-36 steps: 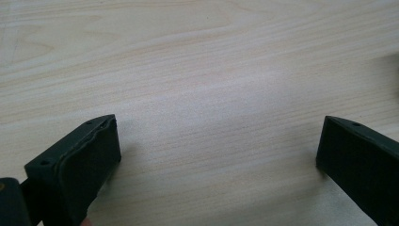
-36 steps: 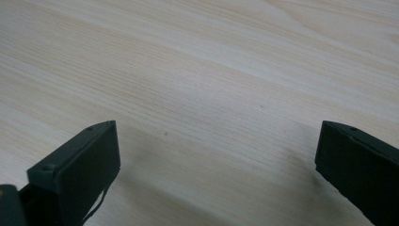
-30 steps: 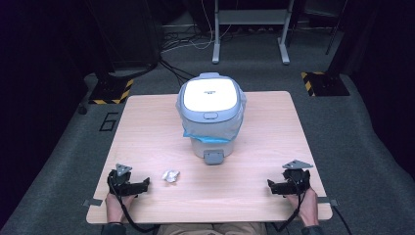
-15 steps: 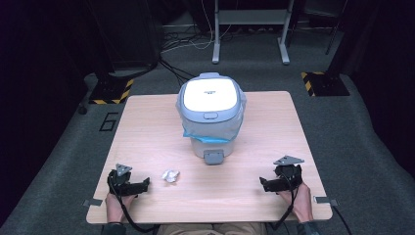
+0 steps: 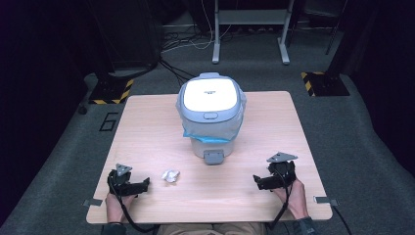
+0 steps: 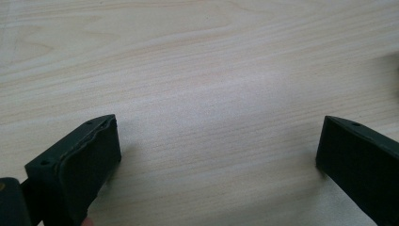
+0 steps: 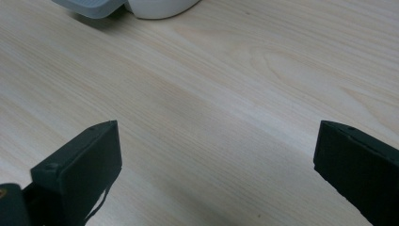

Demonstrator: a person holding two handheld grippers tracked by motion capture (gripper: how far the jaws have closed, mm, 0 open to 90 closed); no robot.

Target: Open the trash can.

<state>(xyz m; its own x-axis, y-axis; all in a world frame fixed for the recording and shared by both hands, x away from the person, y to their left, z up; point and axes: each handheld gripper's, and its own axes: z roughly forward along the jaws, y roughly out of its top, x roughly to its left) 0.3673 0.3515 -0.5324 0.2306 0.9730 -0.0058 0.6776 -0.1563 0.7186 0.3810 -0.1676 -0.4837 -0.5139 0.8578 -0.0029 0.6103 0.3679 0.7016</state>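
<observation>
two grippers, jaws wide, empty; crumpled wad [image 5: 171, 176] lies just right of left gripper [image 5: 142, 184], well apart from right gripper [image 5: 259, 182].

Table [image 5: 147, 132]: pale wood grain, smooth, matt. Bin [image 5: 210, 115], frame centre: smooth plastic, soft sheen on lid; thin blue plastic liner [image 5: 210, 137] at rim. Crumpled paper [image 5: 171, 176], lower left: white, creased. Floor [image 5: 372, 147]: grey carpet, rough.

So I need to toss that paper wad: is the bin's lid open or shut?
Shut. The bin's white lid lies flat on the bin, over the bag's rim.
</observation>
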